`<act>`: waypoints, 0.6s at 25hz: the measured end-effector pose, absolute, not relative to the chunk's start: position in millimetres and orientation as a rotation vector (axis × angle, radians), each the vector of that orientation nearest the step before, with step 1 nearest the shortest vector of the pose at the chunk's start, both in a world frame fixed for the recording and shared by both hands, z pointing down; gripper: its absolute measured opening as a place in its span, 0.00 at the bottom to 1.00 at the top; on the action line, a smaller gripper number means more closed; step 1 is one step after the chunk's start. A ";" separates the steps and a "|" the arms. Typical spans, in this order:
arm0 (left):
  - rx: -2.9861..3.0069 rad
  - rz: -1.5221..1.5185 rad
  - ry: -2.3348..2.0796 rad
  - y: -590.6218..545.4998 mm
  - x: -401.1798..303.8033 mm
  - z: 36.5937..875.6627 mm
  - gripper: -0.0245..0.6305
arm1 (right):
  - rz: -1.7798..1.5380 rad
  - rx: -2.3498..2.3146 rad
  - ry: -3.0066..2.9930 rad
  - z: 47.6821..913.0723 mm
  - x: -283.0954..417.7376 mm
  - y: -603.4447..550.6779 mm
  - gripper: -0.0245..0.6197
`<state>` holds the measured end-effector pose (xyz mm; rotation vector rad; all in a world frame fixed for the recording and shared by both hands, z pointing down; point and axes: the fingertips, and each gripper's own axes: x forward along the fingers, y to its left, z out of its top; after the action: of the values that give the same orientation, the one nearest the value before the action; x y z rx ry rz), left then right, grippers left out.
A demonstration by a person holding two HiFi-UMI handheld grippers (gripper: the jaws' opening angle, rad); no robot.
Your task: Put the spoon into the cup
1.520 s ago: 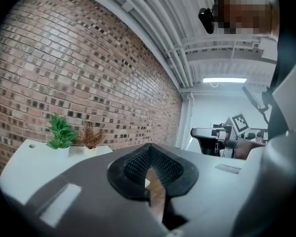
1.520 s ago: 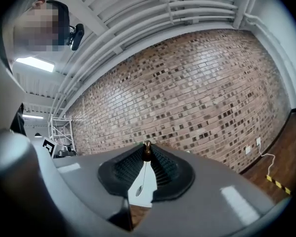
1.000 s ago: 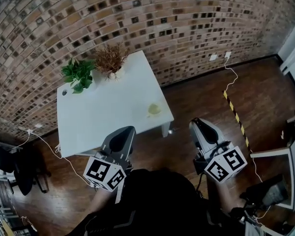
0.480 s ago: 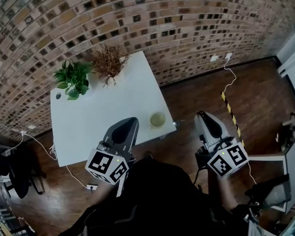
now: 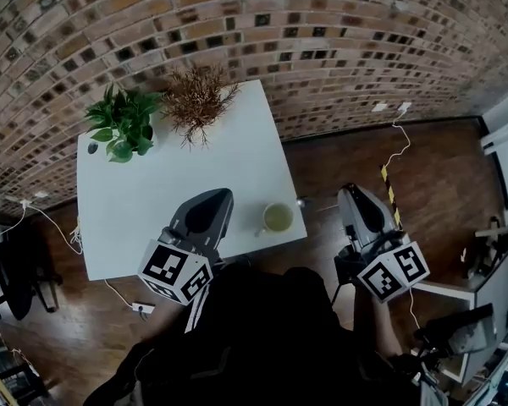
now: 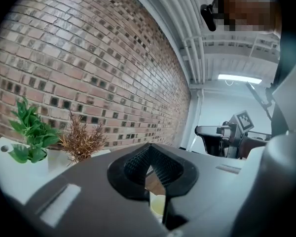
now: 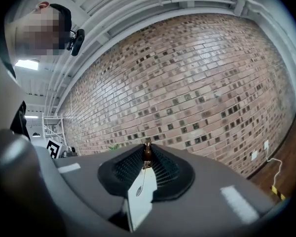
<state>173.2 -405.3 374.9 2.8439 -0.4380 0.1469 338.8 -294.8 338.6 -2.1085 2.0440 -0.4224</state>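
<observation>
**1. Right gripper** [image 7: 147,151]: Its jaws are clenched on a thin piece. The tip is brown and pokes out just past the pads, and the part behind it is white and flat. I take this piece for the spoon [image 7: 142,189]. The gripper is held beyond the right edge of the white table [image 5: 152,201], over the wooden floor [image 5: 339,159]. It points toward the brick wall [image 5: 322,49].

**2. Left gripper** [image 6: 149,148]: The pads meet at the tips with nothing between them. Through the slit below the tips I can see part of the cup [image 5: 277,218]. This gripper is held over the near edge of the table.

**3. Cup:** It is pale yellow-green and stands upright, with its handle to the left in the head view. It sits on the table near the front right corner, between the two grippers, and neither gripper touches it.

**4. Markings:** The cube on each gripper carries black-and-white square code patterns.

**5. Table, far edge:** A green leafy plant [image 5: 123,125] and a dried brown plant [image 5: 199,100] stand side by side near the wall.

**6. Floor, right side:** A white cable [image 5: 396,146] trails down from the foot of the wall. A strip of yellow-and-black tape [image 5: 389,191] lies beside the right gripper.
</observation>
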 end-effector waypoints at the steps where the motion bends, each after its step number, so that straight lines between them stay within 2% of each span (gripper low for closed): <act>1: 2.838 0.150 -0.460 -407.5 173.8 376.7 0.03 | -0.433 -2.087 2.066 341.3 338.9 -298.9 0.12; 9: 2.765 0.146 -0.765 -407.9 192.3 378.2 0.03 | -0.490 -1.805 2.306 349.6 361.1 -328.5 0.11; 15: 2.731 0.202 -0.977 -392.0 215.7 379.3 0.03 | -0.412 -1.634 2.492 346.6 384.3 -332.9 0.11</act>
<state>215.7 -392.0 379.3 2.7314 -0.9770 0.2024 384.3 -332.9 346.6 -1.6339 2.4922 -0.4119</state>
